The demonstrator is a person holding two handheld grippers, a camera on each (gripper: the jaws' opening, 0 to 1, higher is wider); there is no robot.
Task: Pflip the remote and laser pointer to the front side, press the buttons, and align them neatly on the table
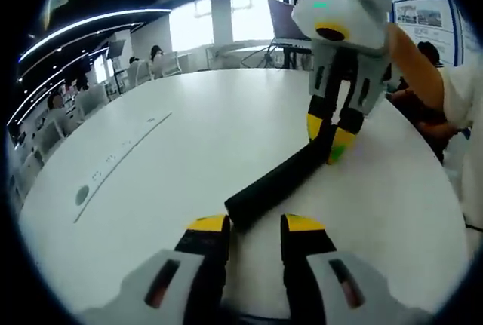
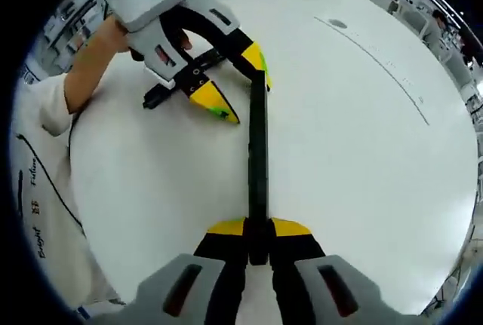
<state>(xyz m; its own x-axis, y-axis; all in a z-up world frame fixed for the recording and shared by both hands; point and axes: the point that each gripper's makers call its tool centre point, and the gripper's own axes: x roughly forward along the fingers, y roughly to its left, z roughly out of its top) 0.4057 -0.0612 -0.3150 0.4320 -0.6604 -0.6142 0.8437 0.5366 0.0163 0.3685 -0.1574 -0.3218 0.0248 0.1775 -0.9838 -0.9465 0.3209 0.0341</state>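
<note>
A broad white tabletop (image 2: pixel 362 151) carries a long, slim black remote (image 2: pixel 258 151), lying flat between the two tongs. The right tongs (image 2: pixel 257 228) are pressed together on its near end; the left tongs (image 1: pixel 255 223) stand spread around its other end, which sits just between their yellow tips.

The table (image 1: pixel 151 159) looks like a smooth white laminate with a soft sheen, picking up a bit of glare from the ceiling lights. The remote (image 2: pixel 258 151) is matt black plastic, no shine on it at all. Both claws, left claw (image 1: pixel 253 227) and right claw (image 2: pixel 258 228), look like hard plastic: pale grey shells, black arms, glossy yellow tips. The person's sleeve (image 2: pixel 45 114) is plain white cloth.
</note>
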